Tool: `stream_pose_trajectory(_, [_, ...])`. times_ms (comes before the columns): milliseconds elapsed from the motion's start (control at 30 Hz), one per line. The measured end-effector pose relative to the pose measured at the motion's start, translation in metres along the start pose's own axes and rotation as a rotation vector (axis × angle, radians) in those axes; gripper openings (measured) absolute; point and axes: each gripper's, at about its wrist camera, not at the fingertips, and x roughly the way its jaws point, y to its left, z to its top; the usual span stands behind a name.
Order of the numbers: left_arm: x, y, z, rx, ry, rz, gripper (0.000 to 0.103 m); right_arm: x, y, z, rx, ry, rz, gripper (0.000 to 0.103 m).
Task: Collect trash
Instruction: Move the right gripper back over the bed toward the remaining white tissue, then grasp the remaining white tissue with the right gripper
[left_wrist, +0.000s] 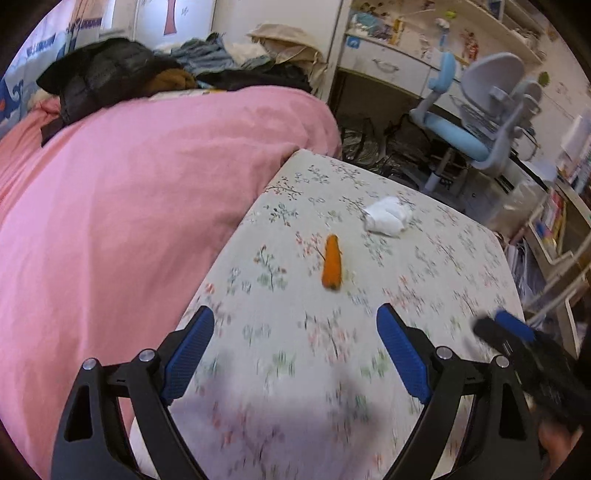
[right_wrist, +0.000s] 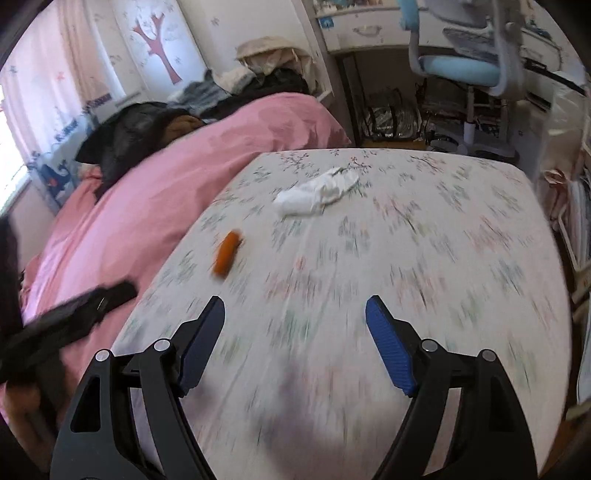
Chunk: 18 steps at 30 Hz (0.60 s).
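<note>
An orange carrot-shaped piece lies on the flowered bed sheet, with a crumpled white tissue just beyond it to the right. My left gripper hovers over the sheet short of the orange piece, open, nothing between its blue pads. The right gripper shows at the right edge of the left wrist view. In the right wrist view the orange piece is ahead to the left and the white tissue farther ahead. My right gripper is open and holds nothing. The left gripper appears blurred at the left.
A pink duvet covers the left half of the bed, with dark clothes piled at its far end. Beyond the bed's foot stand a blue and grey desk chair, a white desk and bags on the floor. Shelves line the right side.
</note>
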Motion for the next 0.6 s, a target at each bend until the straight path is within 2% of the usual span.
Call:
stream_pose_trajectory(100, [0.016, 0.001, 0.009, -0.004, 0.025, -0.009, 0.086, 0.05, -0.01, 0.043, 0.045, 0.016, -0.011, 0.075])
stream_pose_trajectory(233, [0.038, -0.007, 0.023, 0.024, 0.066, -0.017, 0.086, 0.103, -0.017, 0.081, 0.087, 0.047, -0.033, 0.075])
stream_pose_trajectory(333, [0.051, -0.012, 0.03, 0.031, 0.098, -0.037, 0.086, 0.143, -0.01, 0.098, 0.049, 0.087, -0.059, 0.075])
stream_pose_trajectory(467, [0.068, -0.021, 0.035, 0.078, 0.115, -0.016, 0.086, 0.18, -0.001, 0.114, -0.064, 0.099, -0.134, 0.075])
stream_pose_trajectory(500, [0.073, -0.023, 0.035, 0.088, 0.122, -0.01, 0.086, 0.185, 0.002, 0.115, -0.105, 0.11, -0.152, 0.072])
stream_pose_trajectory(533, [0.079, -0.024, 0.035, 0.101, 0.132, -0.006, 0.085, 0.187, 0.004, 0.114, -0.132, 0.111, -0.166, 0.062])
stream_pose_trajectory(567, [0.084, -0.025, 0.035, 0.111, 0.141, -0.001, 0.085, 0.188, 0.004, 0.113, -0.171, 0.112, -0.192, 0.056])
stream_pose_trajectory(600, [0.09, -0.026, 0.034, 0.123, 0.153, 0.006, 0.082, 0.187, 0.003, 0.11, -0.195, 0.109, -0.191, 0.047])
